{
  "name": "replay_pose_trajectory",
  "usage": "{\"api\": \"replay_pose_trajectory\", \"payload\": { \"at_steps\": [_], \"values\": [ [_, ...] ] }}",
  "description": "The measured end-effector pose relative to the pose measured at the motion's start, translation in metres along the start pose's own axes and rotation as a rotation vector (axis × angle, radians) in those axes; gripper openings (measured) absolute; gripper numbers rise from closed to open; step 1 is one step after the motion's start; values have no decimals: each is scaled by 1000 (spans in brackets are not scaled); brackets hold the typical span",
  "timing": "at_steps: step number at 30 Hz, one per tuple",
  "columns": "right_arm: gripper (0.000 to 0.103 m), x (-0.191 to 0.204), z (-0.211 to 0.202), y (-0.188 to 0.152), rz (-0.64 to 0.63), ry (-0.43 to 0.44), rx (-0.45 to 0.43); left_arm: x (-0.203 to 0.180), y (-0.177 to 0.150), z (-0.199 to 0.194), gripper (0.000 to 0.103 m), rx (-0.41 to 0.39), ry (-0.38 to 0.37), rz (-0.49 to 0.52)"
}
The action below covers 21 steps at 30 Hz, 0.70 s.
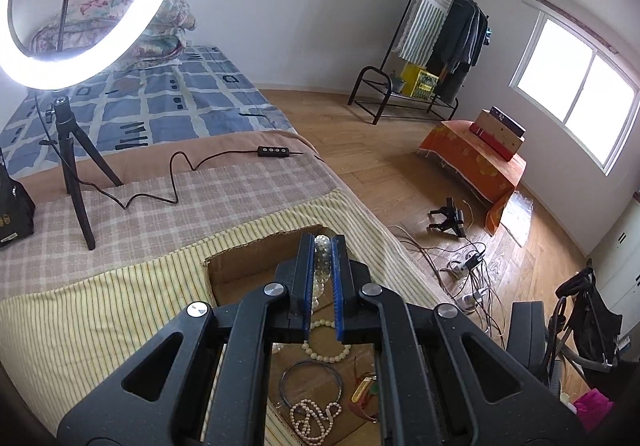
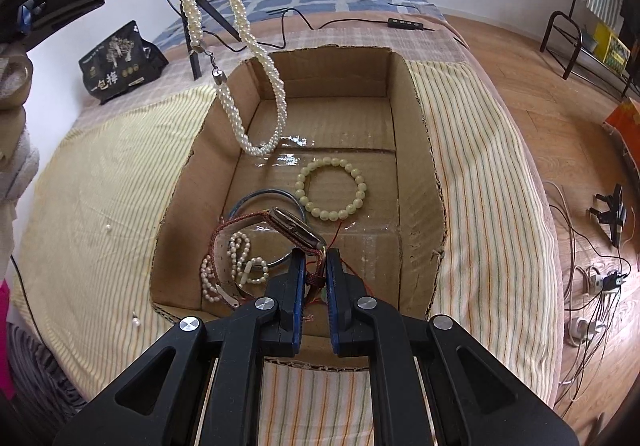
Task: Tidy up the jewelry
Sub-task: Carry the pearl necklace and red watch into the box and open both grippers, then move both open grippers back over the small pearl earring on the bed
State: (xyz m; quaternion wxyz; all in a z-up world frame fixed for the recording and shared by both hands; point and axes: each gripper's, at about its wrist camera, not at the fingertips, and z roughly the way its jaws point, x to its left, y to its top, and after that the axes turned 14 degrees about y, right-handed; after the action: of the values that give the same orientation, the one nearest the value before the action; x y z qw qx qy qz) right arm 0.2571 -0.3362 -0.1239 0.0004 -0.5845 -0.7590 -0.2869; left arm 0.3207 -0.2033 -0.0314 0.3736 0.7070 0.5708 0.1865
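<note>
An open box [image 2: 420, 174] sits on the bed [image 2: 480, 166]. In it, a bead bracelet [image 2: 331, 188] lies toward the back right, a bangle [image 2: 256, 202] just left of it, and a pearl string [image 2: 234, 270] at the front left. A watch [image 2: 296, 228] lies over the bangle. A twisted necklace [image 2: 240, 46] hangs above the box's back left. A tripod [image 1: 76, 182] stands behind the box.

I'm in a home bedroom: the bed [image 1: 168, 106] with folded quilts [image 1: 160, 22] at ten o'clock, a clothes rack [image 1: 440, 38] at one, wood floor [image 1: 380, 166].
</note>
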Motion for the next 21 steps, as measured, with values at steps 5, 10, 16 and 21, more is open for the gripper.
{"api": "replay_pose_trajectory", "payload": {
  "at_steps": [5, 10, 16, 21],
  "values": [
    [9, 1, 0, 0, -6, -6, -3, -2, -2, 6, 6, 2, 2, 12],
    [12, 3, 0, 0, -17, -13, -5, -3, -2, 4, 6, -14, 3, 9],
    [59, 9, 2, 0, -47, -47, -5, 1, -1, 4, 7, -17, 19, 12],
    [59, 15, 1, 2, -68, -69, -12, 2, -2, -1, 33, -24, 28, 16]
  ]
}}
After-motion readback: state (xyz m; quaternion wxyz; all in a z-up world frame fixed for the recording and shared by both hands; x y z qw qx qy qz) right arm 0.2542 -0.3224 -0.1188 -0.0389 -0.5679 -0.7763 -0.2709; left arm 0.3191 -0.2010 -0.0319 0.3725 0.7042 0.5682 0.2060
